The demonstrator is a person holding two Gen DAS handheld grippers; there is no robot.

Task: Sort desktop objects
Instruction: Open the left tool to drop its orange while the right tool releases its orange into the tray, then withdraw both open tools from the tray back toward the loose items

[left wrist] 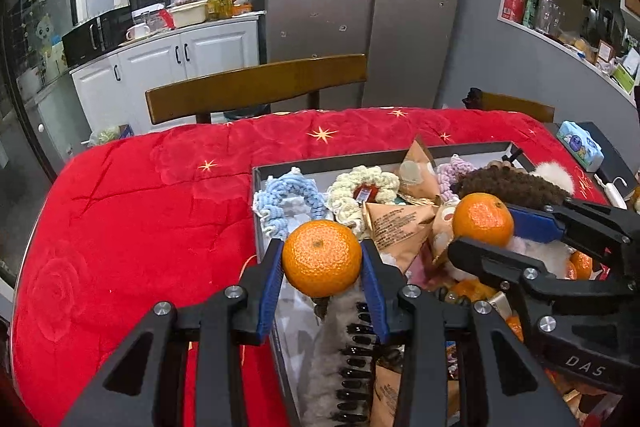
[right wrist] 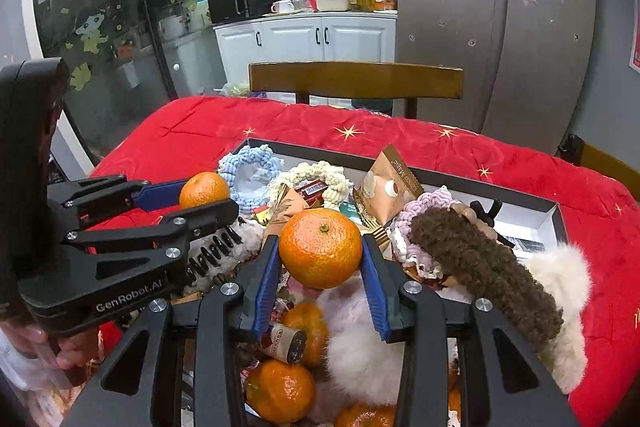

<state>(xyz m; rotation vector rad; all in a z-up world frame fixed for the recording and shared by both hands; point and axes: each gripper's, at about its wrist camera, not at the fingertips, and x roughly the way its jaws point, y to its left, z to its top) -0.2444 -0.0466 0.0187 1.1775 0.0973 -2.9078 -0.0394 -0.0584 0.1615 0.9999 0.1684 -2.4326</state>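
Orange, dimpled mandarins sit clamped in both your tools, the left gripper (left wrist: 322, 259) and right gripper (right wrist: 320, 249) each closed on one at frame centre above the grey cardboard box (left wrist: 340, 161); mid-sort, next carry them somewhere separate.

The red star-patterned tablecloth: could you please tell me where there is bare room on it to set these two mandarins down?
The red star-patterned tablecloth lies bare left of the grey cardboard tray, and in a strip between the tray's far wall and the brown wooden chair. The tray is crowded with scrunchies, snack packets and mandarins. Near the blue tissue pack room is tight.
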